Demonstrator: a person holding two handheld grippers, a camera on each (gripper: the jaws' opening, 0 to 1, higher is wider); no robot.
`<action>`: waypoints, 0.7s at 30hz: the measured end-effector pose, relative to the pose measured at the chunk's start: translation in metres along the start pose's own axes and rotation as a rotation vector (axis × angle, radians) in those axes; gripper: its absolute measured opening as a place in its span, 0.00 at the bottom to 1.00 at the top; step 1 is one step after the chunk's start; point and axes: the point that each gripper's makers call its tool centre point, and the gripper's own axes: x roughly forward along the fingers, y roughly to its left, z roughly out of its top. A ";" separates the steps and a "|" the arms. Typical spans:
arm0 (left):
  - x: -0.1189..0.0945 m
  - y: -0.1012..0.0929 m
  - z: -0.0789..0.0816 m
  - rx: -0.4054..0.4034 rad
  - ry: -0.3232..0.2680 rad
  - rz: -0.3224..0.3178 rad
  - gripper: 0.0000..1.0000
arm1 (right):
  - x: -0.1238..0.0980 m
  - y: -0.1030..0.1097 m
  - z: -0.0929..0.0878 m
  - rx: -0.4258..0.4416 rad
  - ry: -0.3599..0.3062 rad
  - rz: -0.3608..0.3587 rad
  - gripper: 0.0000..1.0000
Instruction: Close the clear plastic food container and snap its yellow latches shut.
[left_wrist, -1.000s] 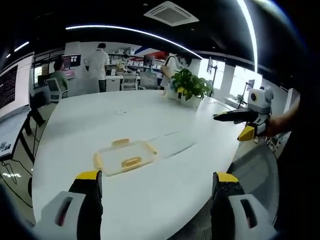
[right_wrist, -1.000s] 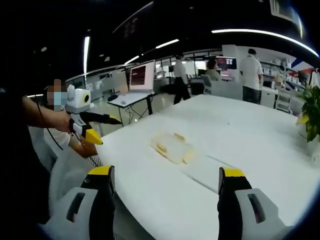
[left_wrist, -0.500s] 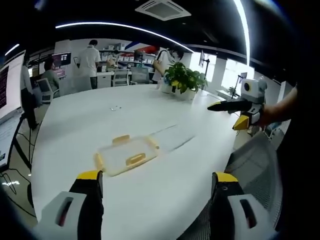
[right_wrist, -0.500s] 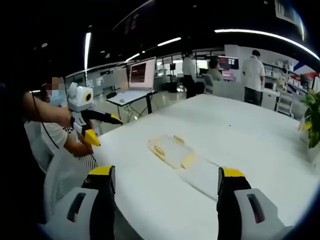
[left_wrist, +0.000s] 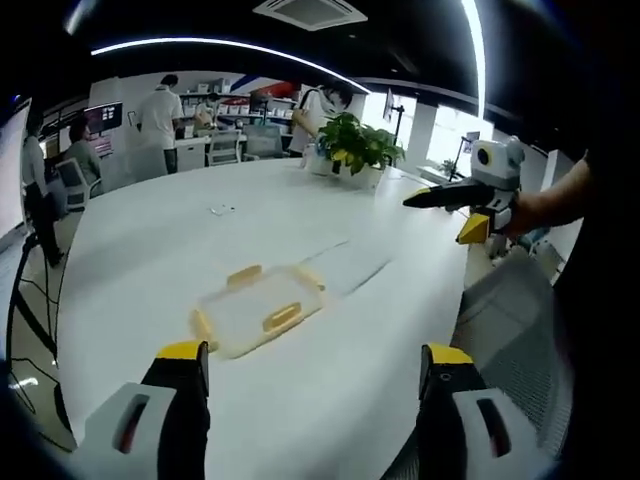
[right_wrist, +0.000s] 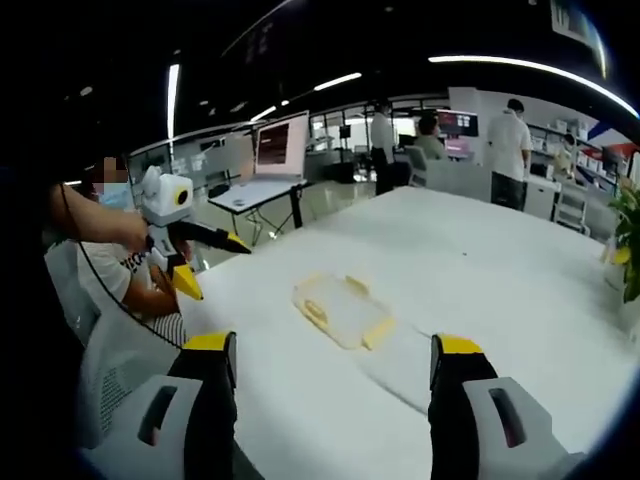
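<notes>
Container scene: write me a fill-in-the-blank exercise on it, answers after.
1. The container lies on a ___ table.
2. Its latches are coloured ___.
3. Both the left gripper and the right gripper have their jaws ___.
4. At the table's far end stands a potted ___.

Answers: white; yellow; open; plant

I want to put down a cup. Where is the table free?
The white table is bare between the clear container and the potted plant, and toward the near edge below it. Only around the container and its clear lid is it occupied.
</notes>
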 end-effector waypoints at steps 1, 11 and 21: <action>0.001 0.002 0.000 0.002 0.002 -0.002 0.84 | 0.002 0.000 0.000 -0.001 0.000 0.000 0.78; 0.007 0.023 0.000 0.032 0.033 -0.032 0.84 | 0.020 -0.007 0.003 -0.015 0.019 0.008 0.78; 0.017 0.031 -0.011 0.098 0.120 -0.089 0.87 | 0.037 -0.013 0.001 -0.056 0.061 0.038 0.80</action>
